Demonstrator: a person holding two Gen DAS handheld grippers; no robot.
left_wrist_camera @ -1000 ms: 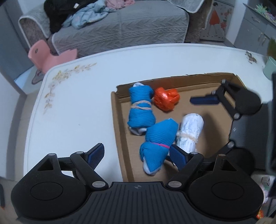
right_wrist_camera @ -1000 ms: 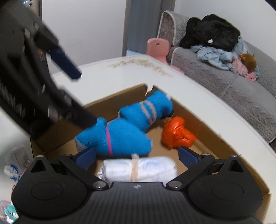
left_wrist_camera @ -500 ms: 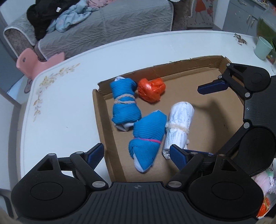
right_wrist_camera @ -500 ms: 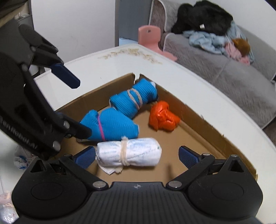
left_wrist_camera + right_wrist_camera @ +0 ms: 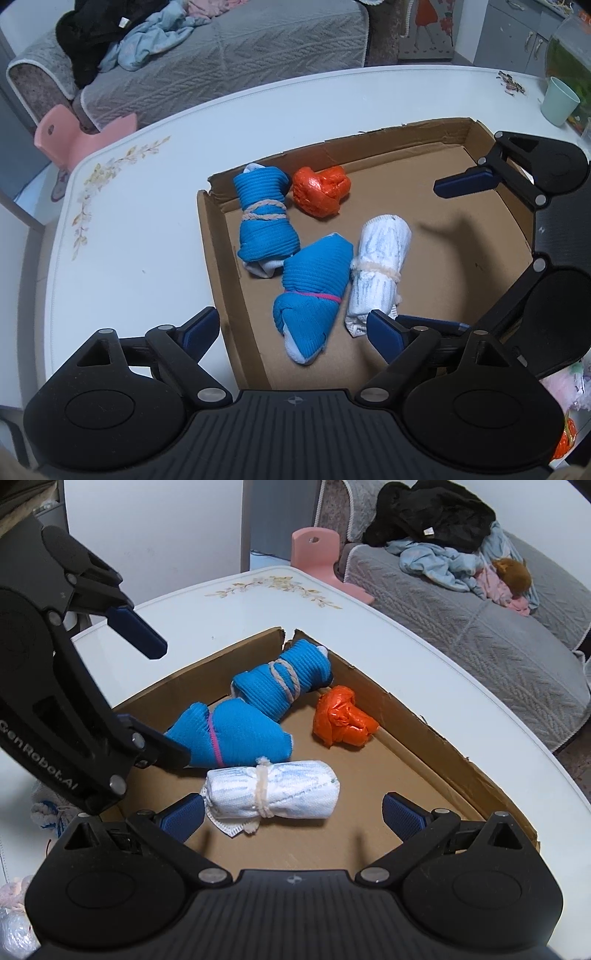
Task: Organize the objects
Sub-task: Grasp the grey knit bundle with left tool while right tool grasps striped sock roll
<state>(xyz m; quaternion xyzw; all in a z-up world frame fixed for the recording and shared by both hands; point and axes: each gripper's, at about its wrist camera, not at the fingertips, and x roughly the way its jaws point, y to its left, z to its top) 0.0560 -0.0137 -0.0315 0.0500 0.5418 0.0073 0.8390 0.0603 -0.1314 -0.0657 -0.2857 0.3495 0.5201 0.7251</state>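
A shallow cardboard tray (image 5: 406, 136) lies on the white table (image 5: 129, 240). In it are a blue roll tied with beige string (image 5: 264, 221), a blue roll with a pink band (image 5: 314, 284), a white roll tied with string (image 5: 380, 266) and an orange crumpled bundle (image 5: 321, 190). My left gripper (image 5: 291, 330) hovers over the tray's left wall. Its jaws are opening, and the pink-banded roll's end lies below them, untouched. My right gripper (image 5: 293, 814) is open above the white roll (image 5: 273, 790), with the pads clear of it.
A mint cup (image 5: 559, 105) stands at the table's far right, next to a glass bowl. Behind the table are a grey sofa (image 5: 221, 48) piled with clothes and a pink chair (image 5: 74, 136). More small bundles (image 5: 48, 808) lie beyond the tray's near left corner.
Both grippers have drawn back from the rolls, so more of the tray shows. The white roll, close between the right fingers before, now lies farther from them. The left jaws stand slightly wider.
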